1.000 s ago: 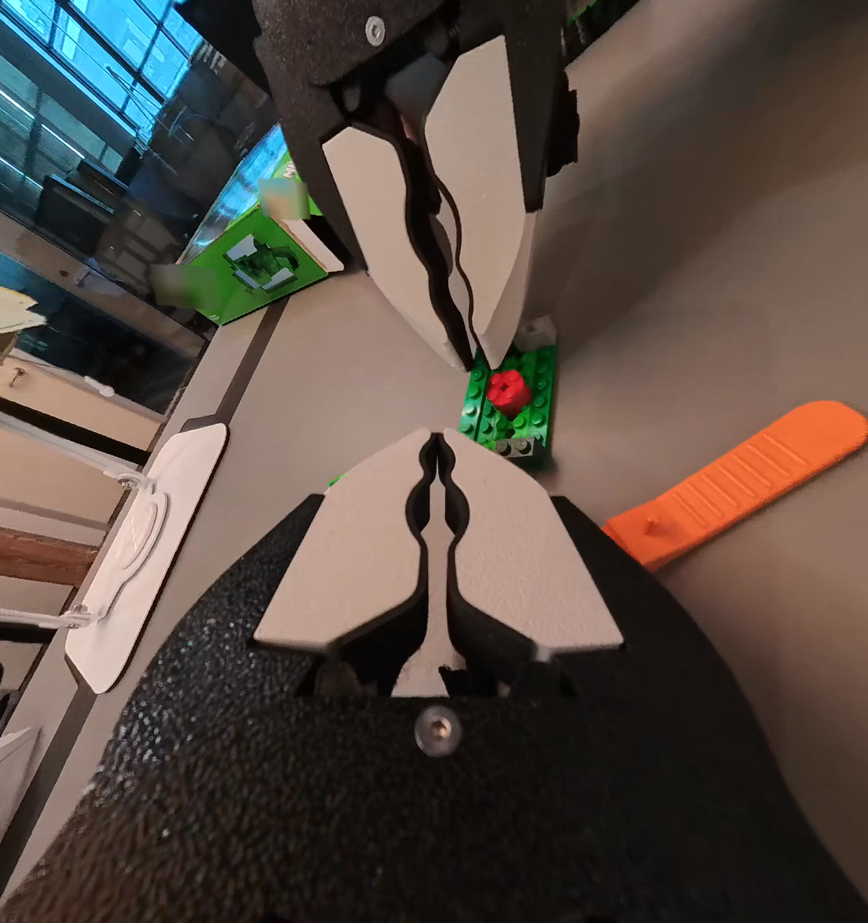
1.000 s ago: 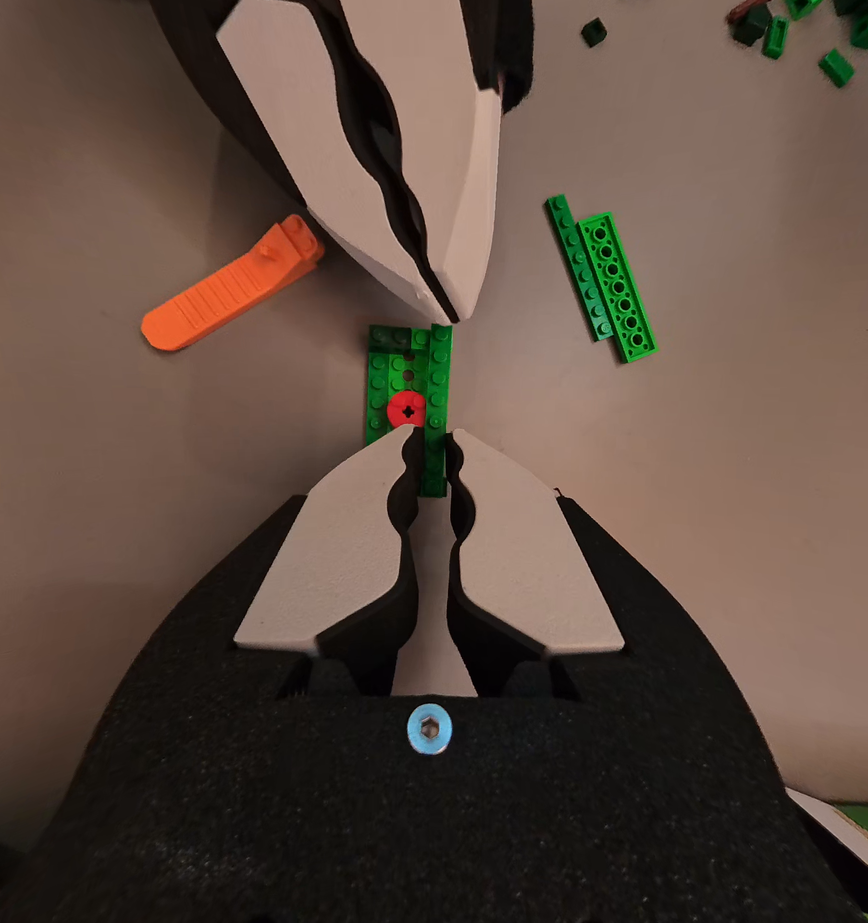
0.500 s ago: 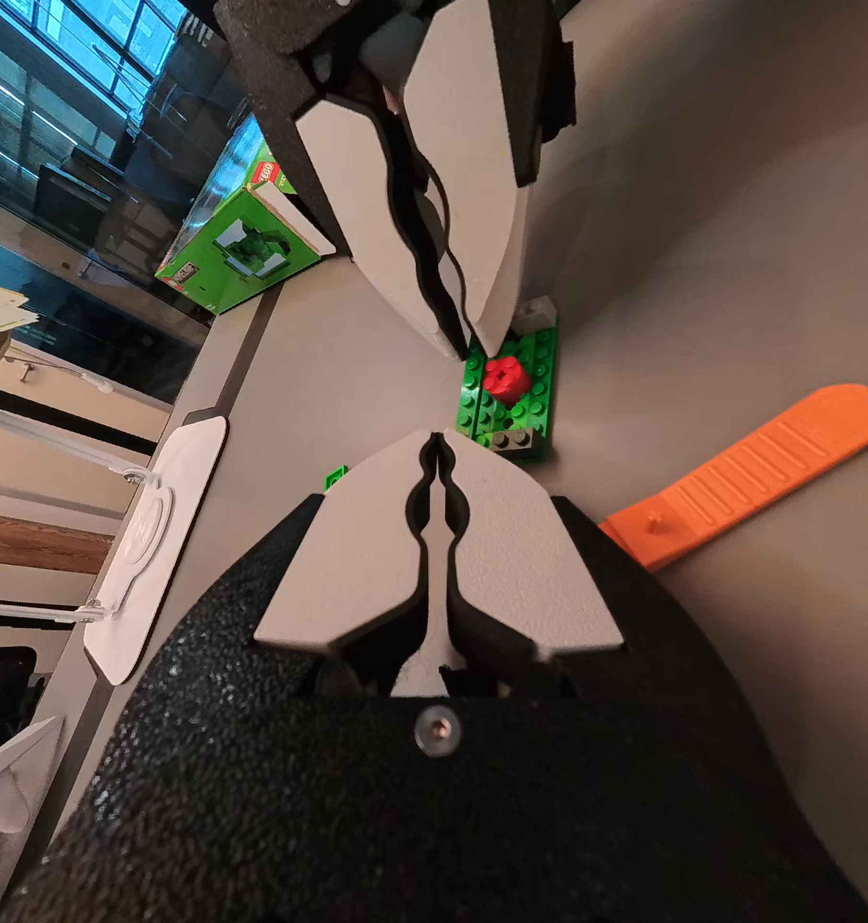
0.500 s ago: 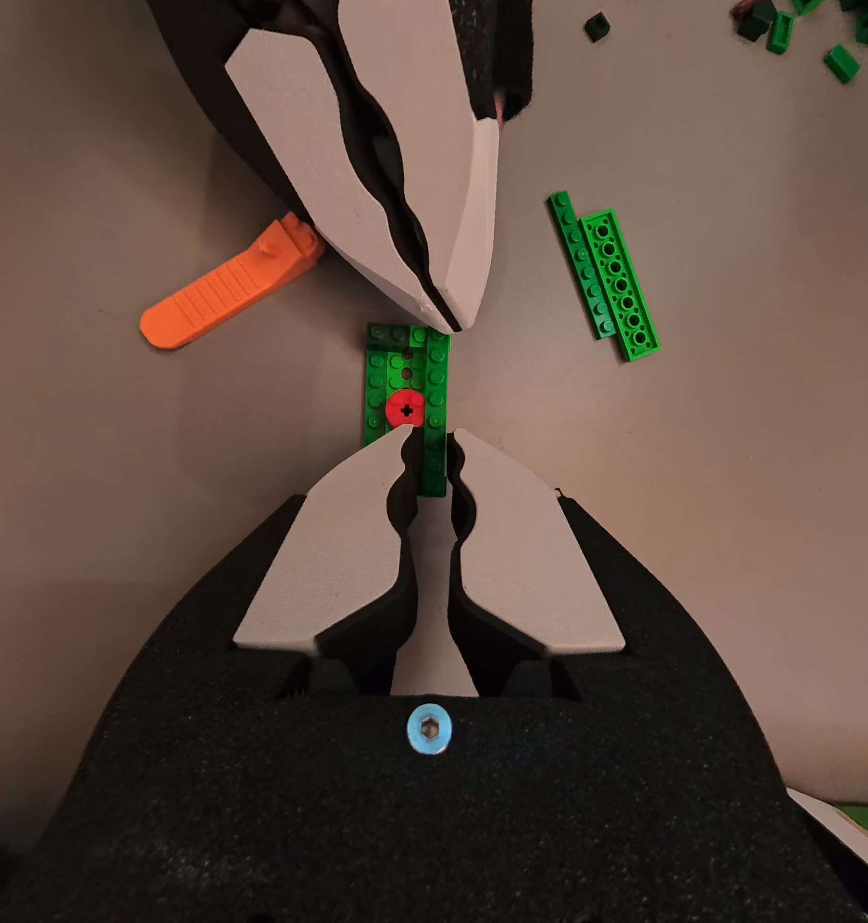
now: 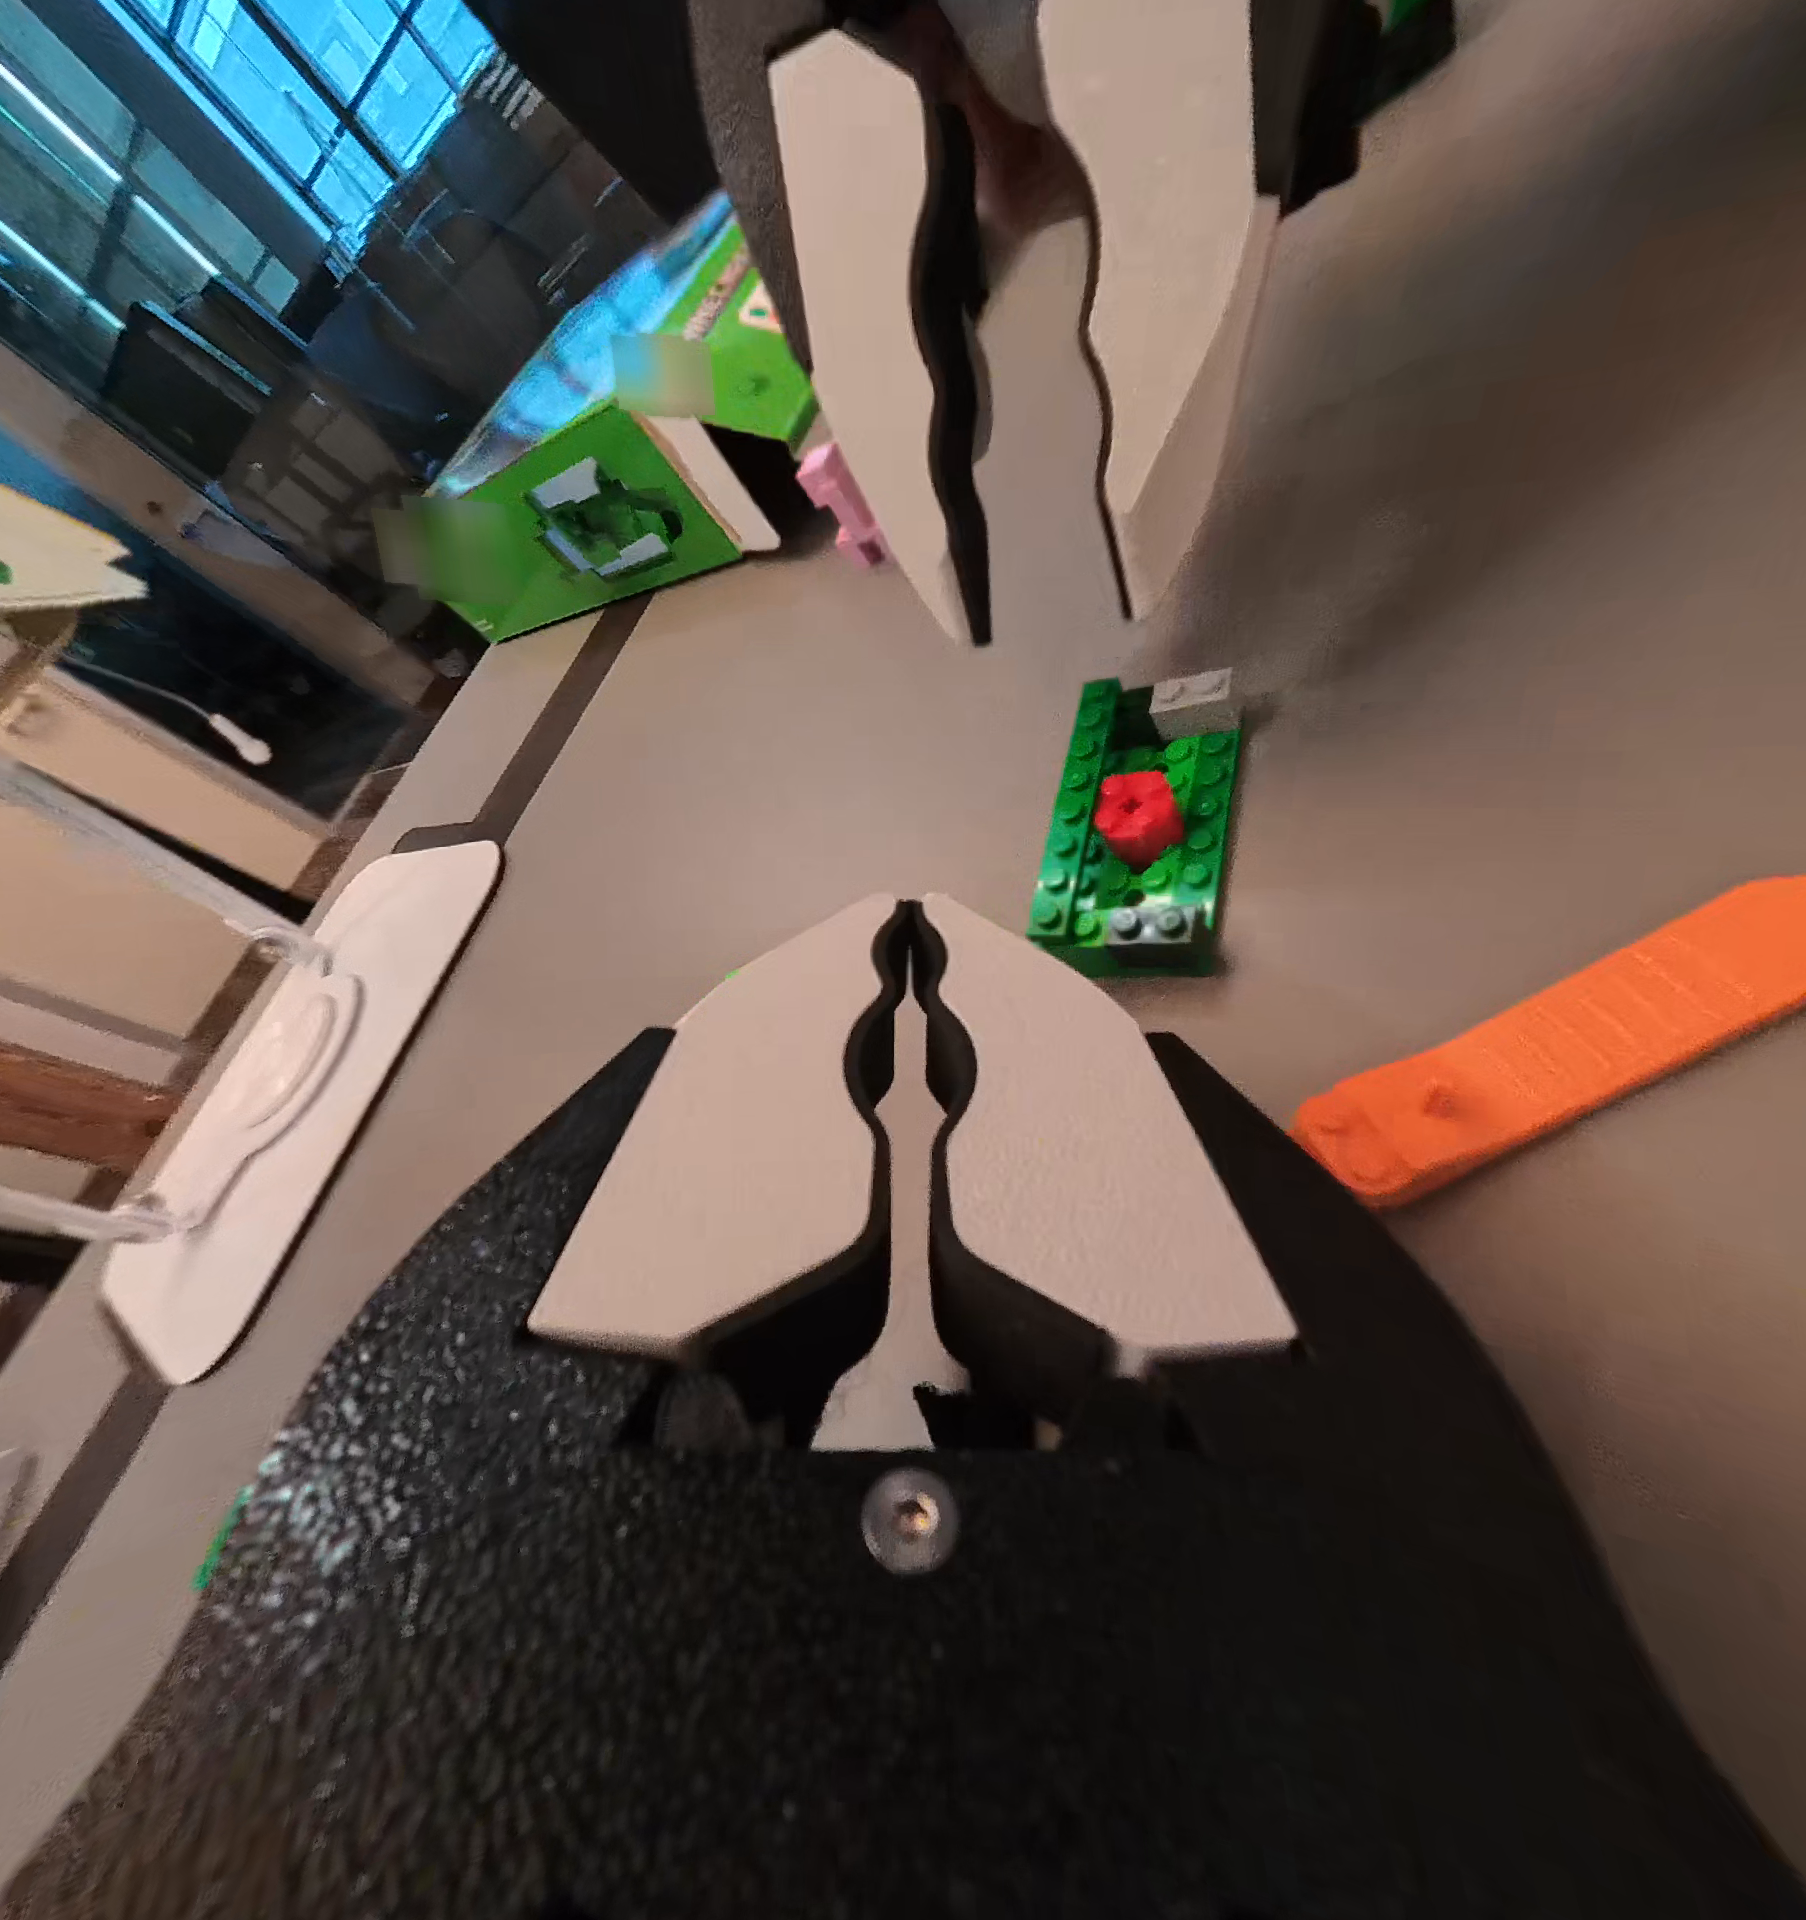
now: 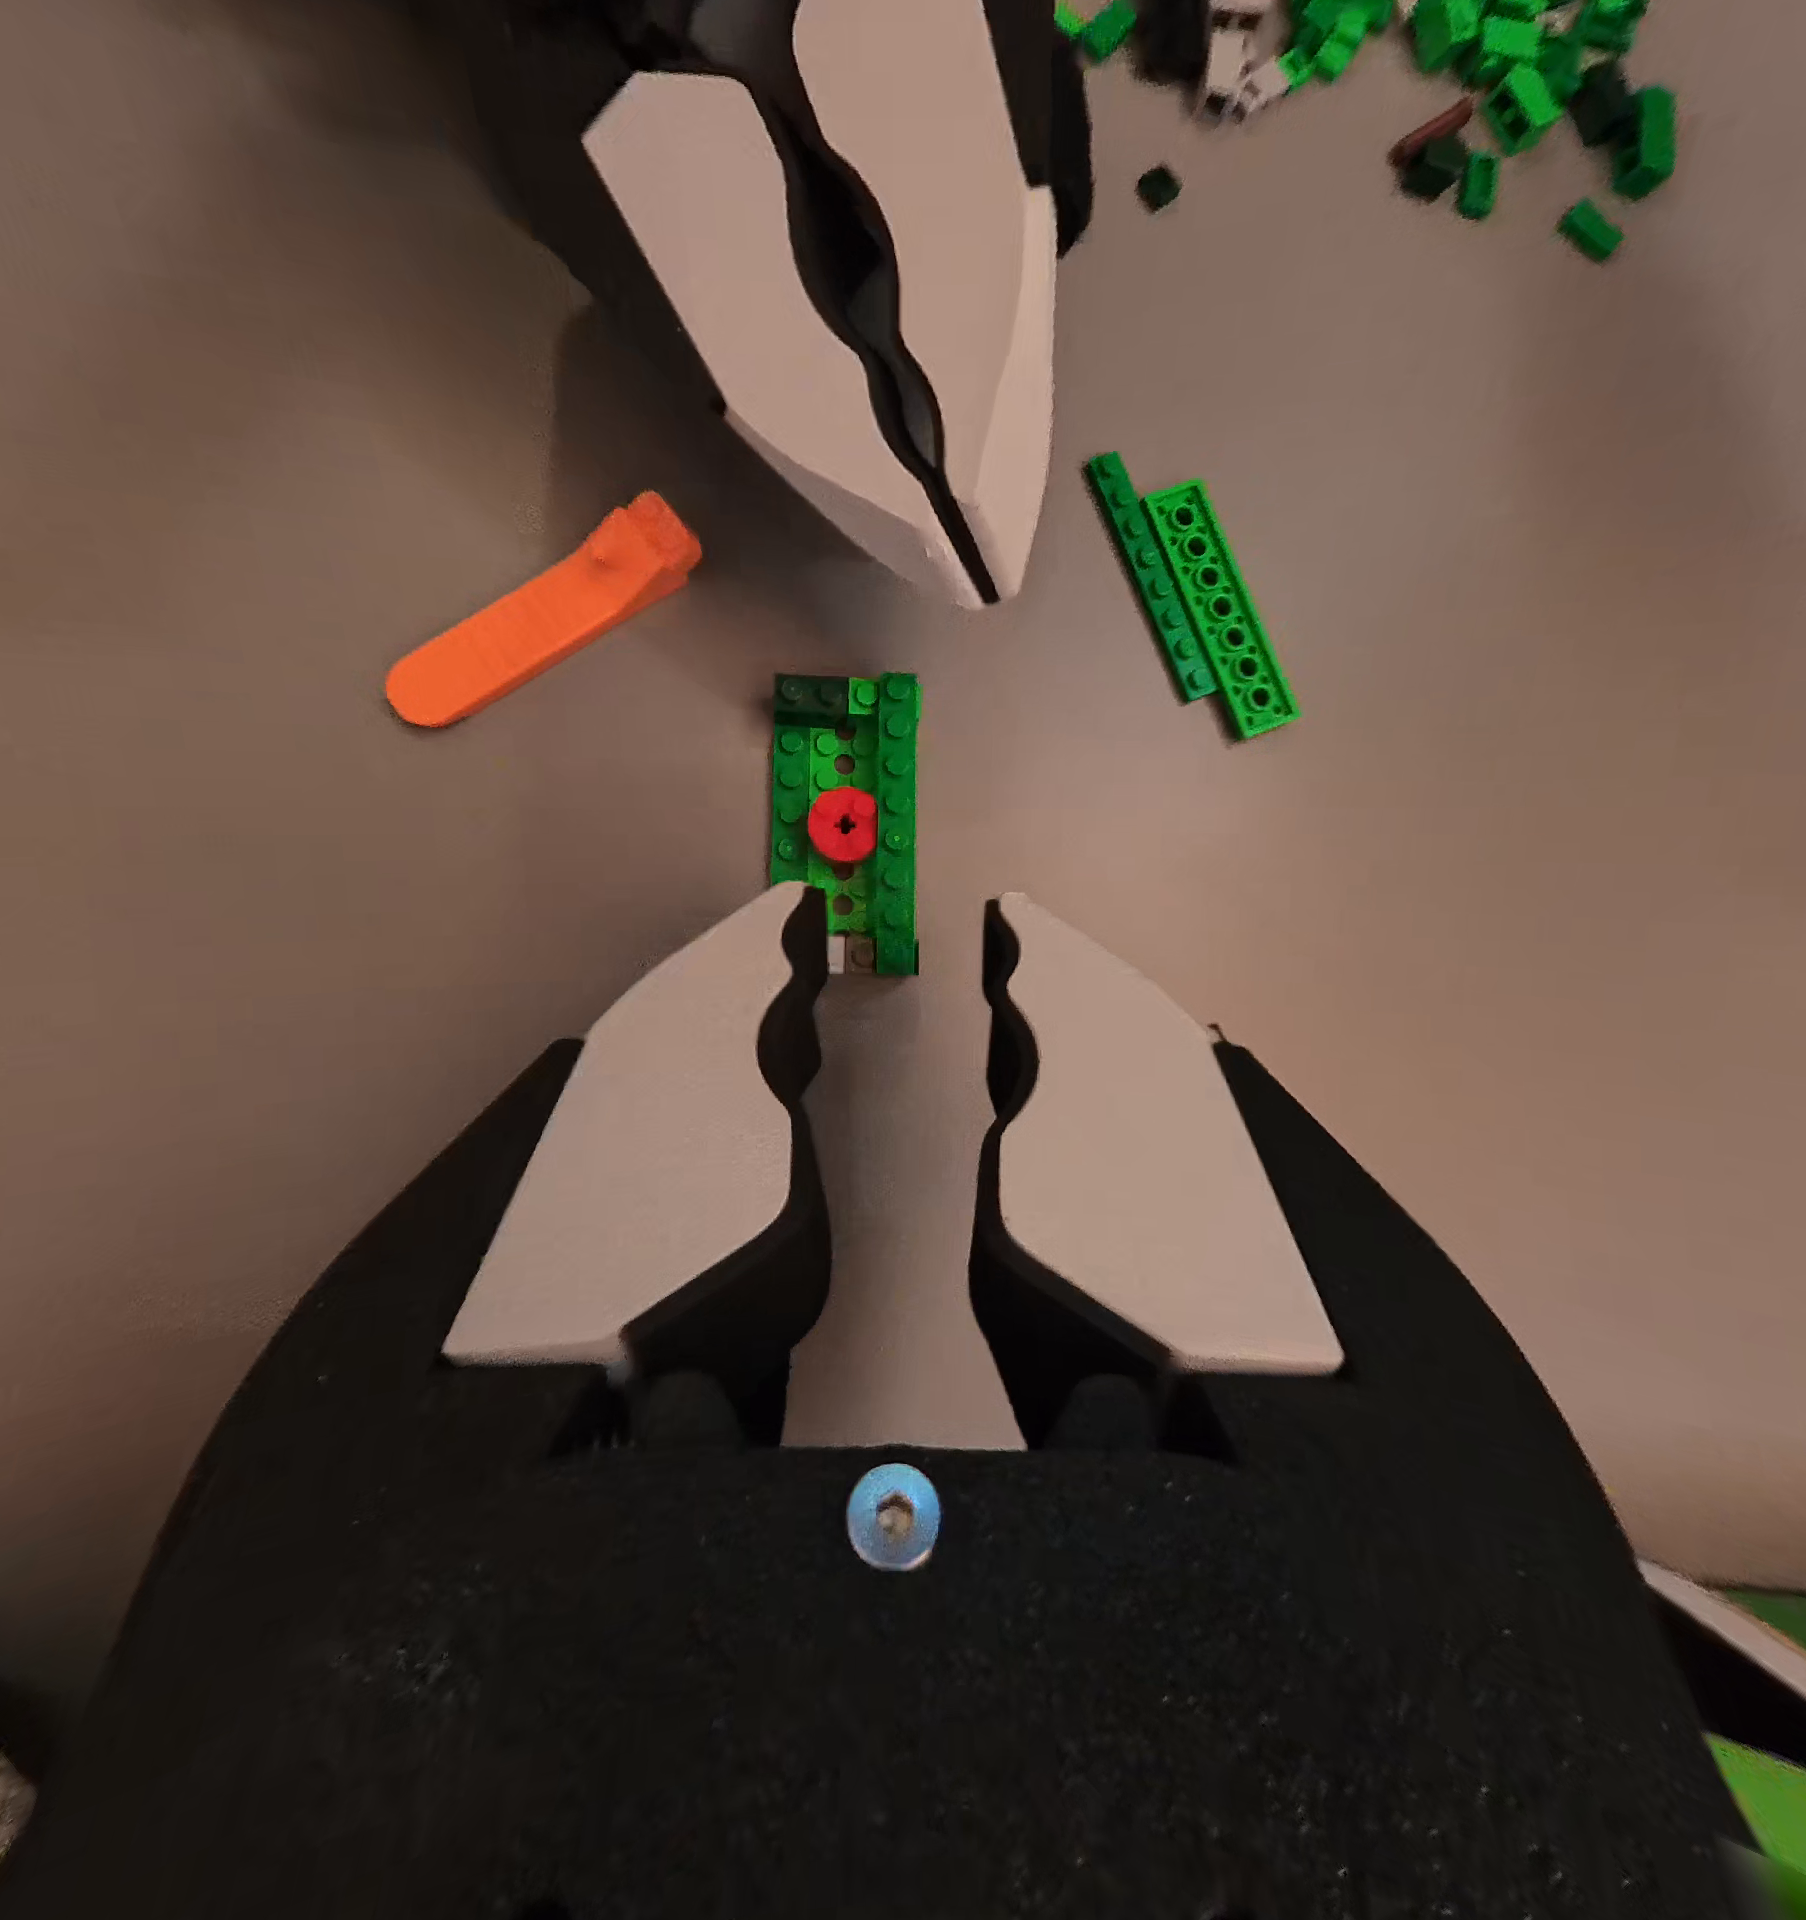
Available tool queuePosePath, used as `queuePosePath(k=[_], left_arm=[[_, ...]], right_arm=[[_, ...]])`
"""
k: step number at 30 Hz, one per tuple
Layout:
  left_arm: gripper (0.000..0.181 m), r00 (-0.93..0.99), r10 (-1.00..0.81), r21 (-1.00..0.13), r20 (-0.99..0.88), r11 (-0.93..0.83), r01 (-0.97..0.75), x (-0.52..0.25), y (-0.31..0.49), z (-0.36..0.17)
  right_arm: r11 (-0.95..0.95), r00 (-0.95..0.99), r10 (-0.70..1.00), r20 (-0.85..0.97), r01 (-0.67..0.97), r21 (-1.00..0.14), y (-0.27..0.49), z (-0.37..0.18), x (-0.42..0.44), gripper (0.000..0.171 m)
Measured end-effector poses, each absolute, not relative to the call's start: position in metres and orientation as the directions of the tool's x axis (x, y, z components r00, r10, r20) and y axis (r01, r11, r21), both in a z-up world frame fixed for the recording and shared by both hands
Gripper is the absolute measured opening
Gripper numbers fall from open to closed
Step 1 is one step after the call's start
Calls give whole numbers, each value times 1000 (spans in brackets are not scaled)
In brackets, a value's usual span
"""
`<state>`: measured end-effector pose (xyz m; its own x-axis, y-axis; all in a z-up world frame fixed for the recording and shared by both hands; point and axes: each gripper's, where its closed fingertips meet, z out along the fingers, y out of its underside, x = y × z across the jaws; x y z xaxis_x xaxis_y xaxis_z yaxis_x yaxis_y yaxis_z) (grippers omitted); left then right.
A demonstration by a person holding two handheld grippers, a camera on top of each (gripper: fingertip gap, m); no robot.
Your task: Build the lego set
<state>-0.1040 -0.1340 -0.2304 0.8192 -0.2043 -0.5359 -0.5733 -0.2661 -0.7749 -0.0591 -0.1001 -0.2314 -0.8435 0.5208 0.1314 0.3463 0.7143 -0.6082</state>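
**Right gripper opening above the green build**

The right gripper (image 6: 894, 899) is hovering over the near end of the green plate assembly (image 6: 845, 821), its fingers spread apart and holding nothing. The left gripper (image 5: 907, 906) is pointing along the table (image 5: 1501, 520) with its fingertips pressed together and empty; the assembly is lying just beyond it, to the right. A red round piece (image 5: 1138, 816) is sitting in the assembly's middle, a grey brick (image 5: 1195, 701) at its far end.

The orange separator tool (image 5: 1585, 1049) is partly hidden behind the left gripper's body. The loose green bricks (image 6: 1522, 94) at the far right are blurred and cut off by the frame. A pair of long green plates (image 6: 1195, 592) is lying apart on the right.

Compared with half a second ago, the right gripper's fingers are now wider apart, and both grippers are standing farther from the assembly.
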Motion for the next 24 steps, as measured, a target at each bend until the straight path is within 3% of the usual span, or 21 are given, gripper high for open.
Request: queuePosePath(k=[1, 5, 8, 12, 17, 24], left_arm=[[0, 833, -218, -796, -509, -250, -552, -104, -136, -228], [0, 873, -279, -859, -400, -218, -463, -104, -143, -221], [0, 887, -283, -879, -366, -209, -429, -105, -144, -218], [0, 887, -283, -877, -366, -213, -430, -105, -144, -218], [0, 877, -293, -862, -380, -232, -451, -103, -143, -223], [25, 880, -333, -861, -338, -267, -432, -99, -144, -227]], right_arm=[[690, -836, 536, 115, 356, -630, -98, -227, -58, 32], [587, -814, 579, 33, 388, -710, -99, -237, -50, 50], [574, -799, 601, 18, 416, -705, -92, -260, -48, 57], [498, -808, 583, -86, 439, -748, -98, -263, -46, 52], [549, -821, 570, -26, 404, -732, -101, -267, -50, 47], [569, -821, 570, 8, 388, -725, -100, -268, -52, 35]])
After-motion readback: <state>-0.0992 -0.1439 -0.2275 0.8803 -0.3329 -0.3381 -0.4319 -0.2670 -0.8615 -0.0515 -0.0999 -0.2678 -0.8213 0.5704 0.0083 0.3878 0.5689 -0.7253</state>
